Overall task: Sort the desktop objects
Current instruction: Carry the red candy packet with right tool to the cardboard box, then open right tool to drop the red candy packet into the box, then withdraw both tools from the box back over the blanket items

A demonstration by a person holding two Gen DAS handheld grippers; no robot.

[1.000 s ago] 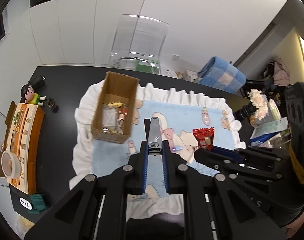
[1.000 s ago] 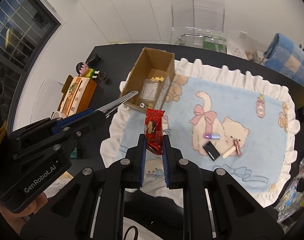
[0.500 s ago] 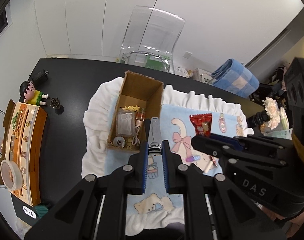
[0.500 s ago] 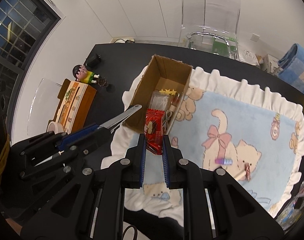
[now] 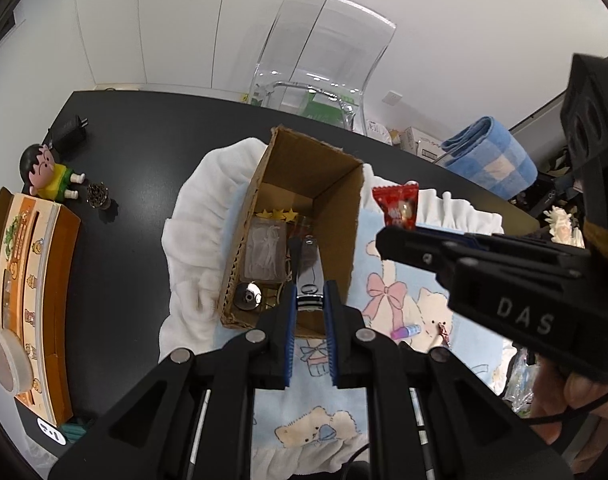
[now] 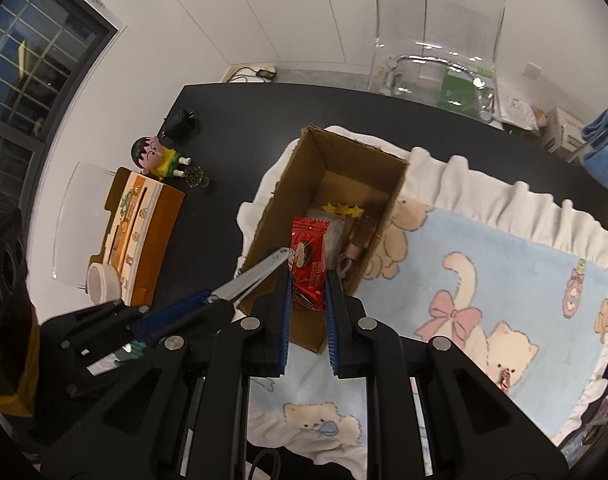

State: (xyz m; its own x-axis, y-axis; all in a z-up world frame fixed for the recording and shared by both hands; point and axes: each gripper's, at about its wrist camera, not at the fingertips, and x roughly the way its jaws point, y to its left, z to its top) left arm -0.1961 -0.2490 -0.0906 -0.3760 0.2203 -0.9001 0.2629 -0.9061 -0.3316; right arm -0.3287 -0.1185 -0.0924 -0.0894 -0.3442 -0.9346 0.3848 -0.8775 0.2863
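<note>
Two grippers hang over the cardboard box (image 5: 304,216), each one clamped on something. The left gripper (image 5: 309,316) pinches a silver nail clipper (image 5: 308,270) between its blue pads, the clipper's tip reaching above the box's contents. The right gripper (image 6: 307,300) grips a red snack packet (image 6: 308,258), held upright over the box's near end. Inside the box lie yellow stars (image 5: 278,213), a clear bag (image 5: 266,254) and a round metal piece (image 5: 248,297). The box sits on a frilly cat blanket (image 6: 483,280) on the black table (image 5: 144,148). Off to the left stand a cartoon figurine (image 6: 154,156) and an orange box (image 5: 28,276) with a tape roll (image 5: 2,360) on it.
</note>
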